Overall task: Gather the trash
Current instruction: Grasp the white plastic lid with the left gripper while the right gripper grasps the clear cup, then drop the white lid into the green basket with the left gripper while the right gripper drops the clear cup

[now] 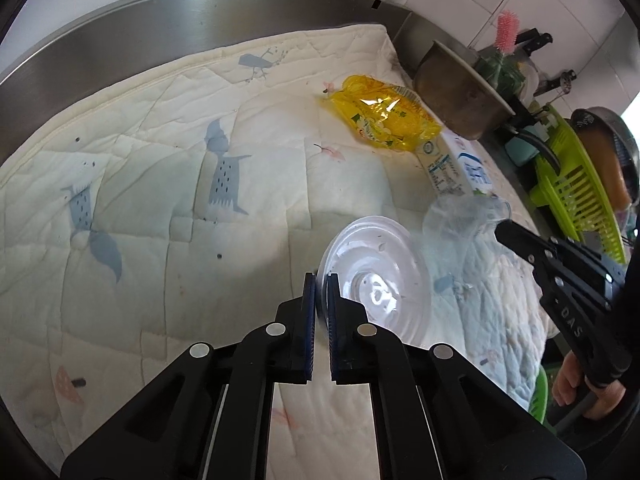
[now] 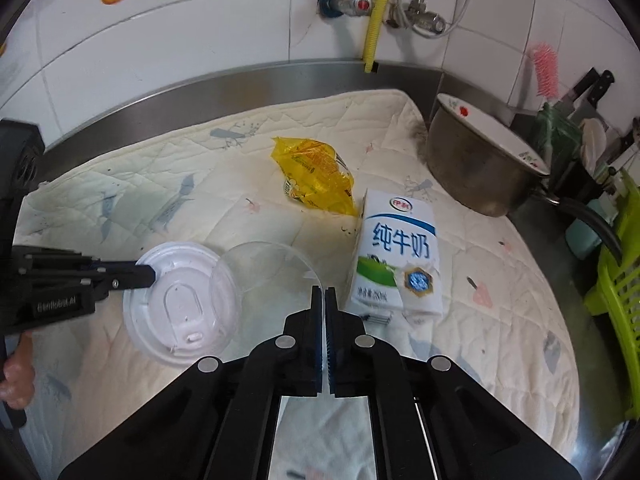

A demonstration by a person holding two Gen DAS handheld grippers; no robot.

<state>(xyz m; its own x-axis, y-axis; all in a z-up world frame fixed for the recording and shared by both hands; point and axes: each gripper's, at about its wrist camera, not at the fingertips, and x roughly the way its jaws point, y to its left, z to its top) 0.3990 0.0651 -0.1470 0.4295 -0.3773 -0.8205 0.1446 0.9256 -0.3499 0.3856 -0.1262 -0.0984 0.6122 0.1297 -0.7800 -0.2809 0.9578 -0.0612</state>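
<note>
My left gripper (image 1: 320, 279) is shut on the rim of a translucent white plastic lid (image 1: 376, 280), which it holds tilted just over the quilted cloth. In the right wrist view the same lid (image 2: 180, 304) overlaps the mouth of a clear plastic cup (image 2: 264, 268). My right gripper (image 2: 324, 292) is shut on that cup's thin rim. From the left wrist view the cup (image 1: 456, 224) shows at the right gripper's tip (image 1: 500, 229). A crumpled yellow wrapper (image 2: 316, 178) and a white-and-blue milk carton (image 2: 400, 256) lie on the cloth beyond.
A cream quilted cloth (image 1: 160, 160) covers the steel counter, with a steel backsplash (image 2: 240, 76) behind it. A metal basin (image 2: 476, 172) stands at the back right, with knives and a pink brush beyond it. A green plastic rack (image 2: 616, 272) sits at the right edge.
</note>
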